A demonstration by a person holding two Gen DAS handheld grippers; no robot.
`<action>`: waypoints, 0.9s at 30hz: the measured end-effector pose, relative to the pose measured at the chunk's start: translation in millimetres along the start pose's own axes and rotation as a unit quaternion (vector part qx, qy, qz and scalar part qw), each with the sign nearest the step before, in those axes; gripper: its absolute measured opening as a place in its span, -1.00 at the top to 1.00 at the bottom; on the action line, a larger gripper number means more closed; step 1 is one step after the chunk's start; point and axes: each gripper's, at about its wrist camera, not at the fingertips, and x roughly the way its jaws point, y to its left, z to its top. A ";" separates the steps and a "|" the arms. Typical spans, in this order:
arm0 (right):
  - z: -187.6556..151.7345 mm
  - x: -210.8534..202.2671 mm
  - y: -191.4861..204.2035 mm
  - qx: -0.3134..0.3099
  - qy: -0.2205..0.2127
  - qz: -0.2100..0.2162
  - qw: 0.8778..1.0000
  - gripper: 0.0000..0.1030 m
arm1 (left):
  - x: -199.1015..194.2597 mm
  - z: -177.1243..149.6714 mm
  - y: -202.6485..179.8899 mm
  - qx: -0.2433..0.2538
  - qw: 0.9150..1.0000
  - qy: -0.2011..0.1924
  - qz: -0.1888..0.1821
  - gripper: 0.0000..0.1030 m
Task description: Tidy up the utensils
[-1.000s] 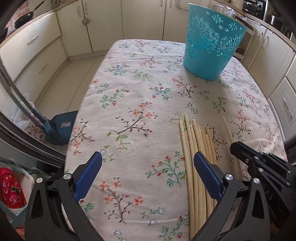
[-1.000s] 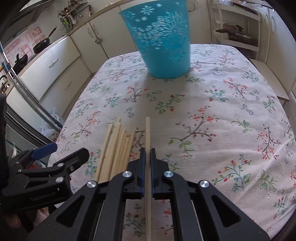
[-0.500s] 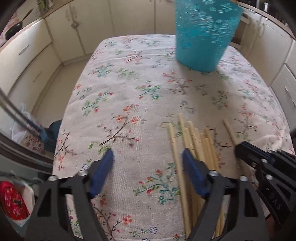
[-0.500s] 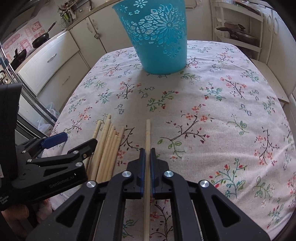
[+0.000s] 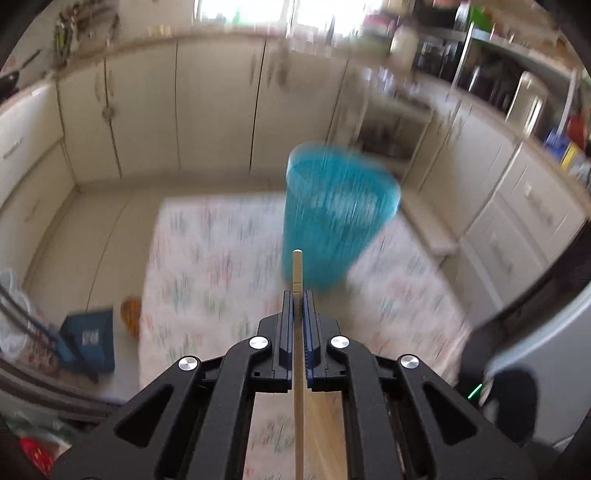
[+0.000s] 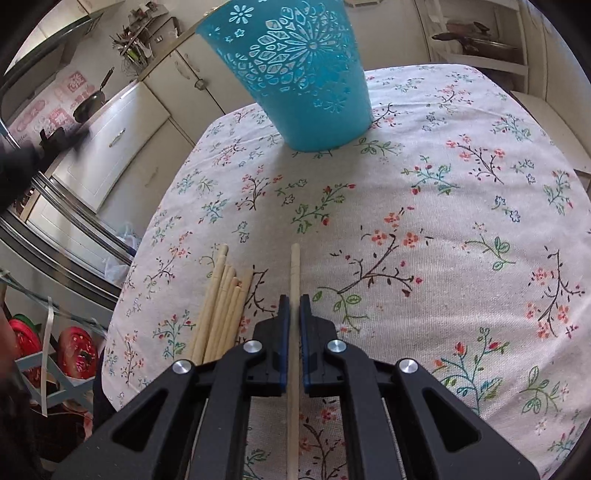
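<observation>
My left gripper [image 5: 297,295] is shut on a wooden chopstick [image 5: 297,269] and holds it raised above the table, tip toward the blurred blue basket [image 5: 332,218]. My right gripper [image 6: 294,301] is shut on another chopstick [image 6: 294,269] low over the flowered tablecloth [image 6: 424,206]. A pile of several chopsticks [image 6: 221,299] lies on the cloth just left of the right gripper. The blue perforated basket [image 6: 306,74] stands upright at the far middle of the table.
Cream kitchen cabinets [image 5: 177,110] surround the table. A blue box [image 5: 90,343] sits on the floor to the left. A metal rail and fridge side [image 6: 66,229] stand left of the table. Shelves with pans [image 6: 476,33] are at the back right.
My left gripper was open over the chopstick pile; now it is shut on one chopstick and lifted quickly, view blurred. My right gripper stays shut on its chopstick, moved slightly toward the basket.
</observation>
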 end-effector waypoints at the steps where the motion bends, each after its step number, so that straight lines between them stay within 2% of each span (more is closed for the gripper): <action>1: -0.5 0.0 0.2 0.000 -0.001 0.001 1.000 0.88 | -8.5 17.8 -5.1 0.000 1.000 -0.030 -0.008 0.91; 4: -1.4 0.3 -1.8 0.005 -0.004 0.008 1.000 0.88 | -18.8 58.4 -20.8 -0.004 0.994 -0.105 -0.022 0.91; 5: -1.9 0.5 -2.9 0.007 -0.007 0.010 1.000 0.88 | -17.8 74.8 -28.8 -0.004 0.989 -0.143 -0.024 0.91; 7: -2.0 0.8 -4.3 0.008 -0.011 0.012 1.000 0.88 | -6.4 96.3 -37.6 -0.008 0.983 -0.181 -0.018 0.91; 10: -3.5 1.4 -4.3 0.002 -0.018 0.015 1.000 0.88 | 24.8 124.9 -40.2 -0.021 0.977 -0.213 0.004 0.91; 13: -3.8 0.8 -4.7 -0.002 -0.023 0.017 1.000 0.88 | 49.6 138.2 -35.6 -0.042 0.971 -0.233 0.027 0.91; 16: -1.4 2.1 -4.6 -0.003 -0.024 0.021 0.999 0.88 | 76.7 140.1 -34.6 -0.049 0.969 -0.240 0.039 0.91; 19: 0.1 2.3 -6.9 -0.002 -0.024 0.024 0.999 0.88 | 113.7 132.1 -33.5 -0.045 0.972 -0.222 0.062 0.91; 24: 1.0 3.6 -7.7 0.003 -0.022 0.032 0.999 0.88 | 147.8 111.9 -28.7 -0.022 0.980 -0.177 0.084 0.90; 26: 0.4 3.7 -6.7 0.002 -0.023 0.031 0.999 0.88 | 146.5 100.0 -28.3 -0.011 0.983 -0.161 0.084 0.84; 27: -0.2 2.9 -6.0 0.001 -0.023 0.031 0.999 0.88 | 146.0 95.3 -28.4 -0.006 0.984 -0.156 0.088 0.67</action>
